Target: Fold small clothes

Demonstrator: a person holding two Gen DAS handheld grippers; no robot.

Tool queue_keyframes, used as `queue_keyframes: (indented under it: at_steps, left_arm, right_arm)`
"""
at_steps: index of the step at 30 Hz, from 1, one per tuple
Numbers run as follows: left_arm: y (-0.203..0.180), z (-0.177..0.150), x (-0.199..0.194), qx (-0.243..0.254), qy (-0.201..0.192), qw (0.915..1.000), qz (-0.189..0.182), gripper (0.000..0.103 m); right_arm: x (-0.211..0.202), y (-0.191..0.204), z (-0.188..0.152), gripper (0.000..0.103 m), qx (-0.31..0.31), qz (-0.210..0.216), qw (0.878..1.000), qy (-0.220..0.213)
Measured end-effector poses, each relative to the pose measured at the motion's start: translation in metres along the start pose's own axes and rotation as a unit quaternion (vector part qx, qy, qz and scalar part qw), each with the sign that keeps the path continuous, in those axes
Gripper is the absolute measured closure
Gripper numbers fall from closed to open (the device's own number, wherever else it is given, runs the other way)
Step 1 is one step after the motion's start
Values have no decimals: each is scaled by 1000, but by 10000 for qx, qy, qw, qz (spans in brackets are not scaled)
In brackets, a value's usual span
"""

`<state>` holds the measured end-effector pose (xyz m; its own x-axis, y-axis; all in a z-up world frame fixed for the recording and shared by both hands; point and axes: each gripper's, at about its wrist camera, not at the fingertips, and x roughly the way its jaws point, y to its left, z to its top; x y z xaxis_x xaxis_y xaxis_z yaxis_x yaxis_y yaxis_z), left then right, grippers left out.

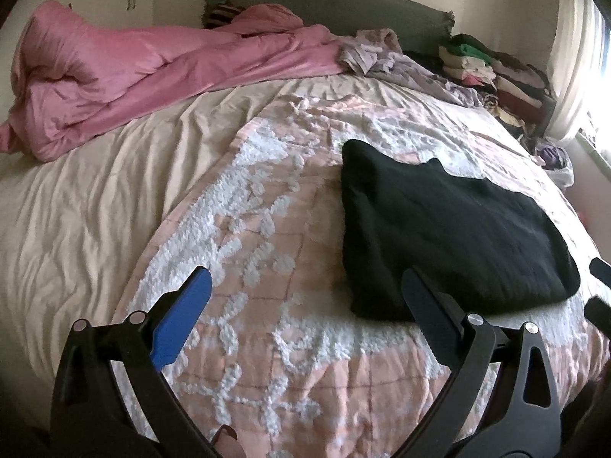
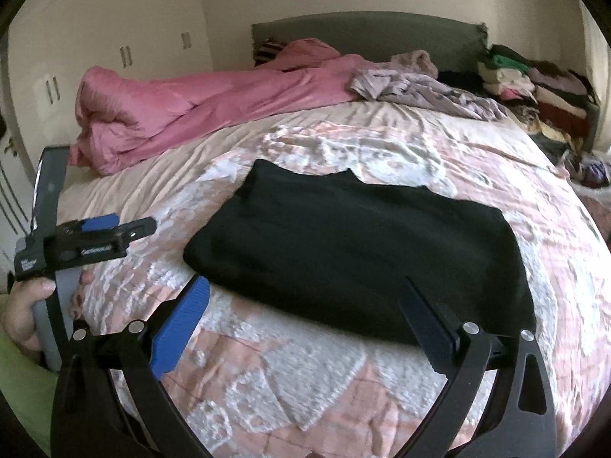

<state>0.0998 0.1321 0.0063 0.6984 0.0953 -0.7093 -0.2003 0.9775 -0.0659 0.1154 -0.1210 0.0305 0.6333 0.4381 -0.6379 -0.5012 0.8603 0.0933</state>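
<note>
A black garment (image 1: 450, 236) lies folded into a flat rectangle on the pink-and-white quilt (image 1: 267, 305). In the left wrist view my left gripper (image 1: 305, 278) stands open above the quilt, just left of the garment's near corner, with nothing between its fingers. In the right wrist view the same black garment (image 2: 355, 244) fills the middle. My right gripper (image 2: 305, 286) is open over its near edge and does not press on the cloth. At the left of that view a hand (image 2: 23, 309) holds the left gripper (image 2: 126, 225), off the garment's left side.
A bunched pink duvet (image 1: 114, 72) lies across the far left of the bed. Loose lilac clothes (image 1: 385, 53) sit by the grey headboard (image 1: 305, 0). A stack of folded clothes (image 1: 492, 72) stands at the far right, by a curtain (image 1: 576, 57). White wardrobe doors (image 2: 122, 53) line the left wall.
</note>
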Motion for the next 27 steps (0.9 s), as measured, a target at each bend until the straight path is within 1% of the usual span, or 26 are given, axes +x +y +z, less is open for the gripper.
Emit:
queue_keyframes:
  at_steps: [8, 17, 27]
  left_arm:
    - [-3, 17, 17, -25, -26, 10000, 34, 10]
    - [-11, 36, 37, 16, -6, 10000, -8, 10]
    - [-19, 59, 60, 87, 59, 9999, 22, 10]
  right_arm:
    - [30, 20, 3, 5, -283, 51, 9994, 198]
    - [59, 38, 3, 5, -602, 54, 9973, 406]
    - [84, 52, 3, 5, -967, -69, 9940, 503]
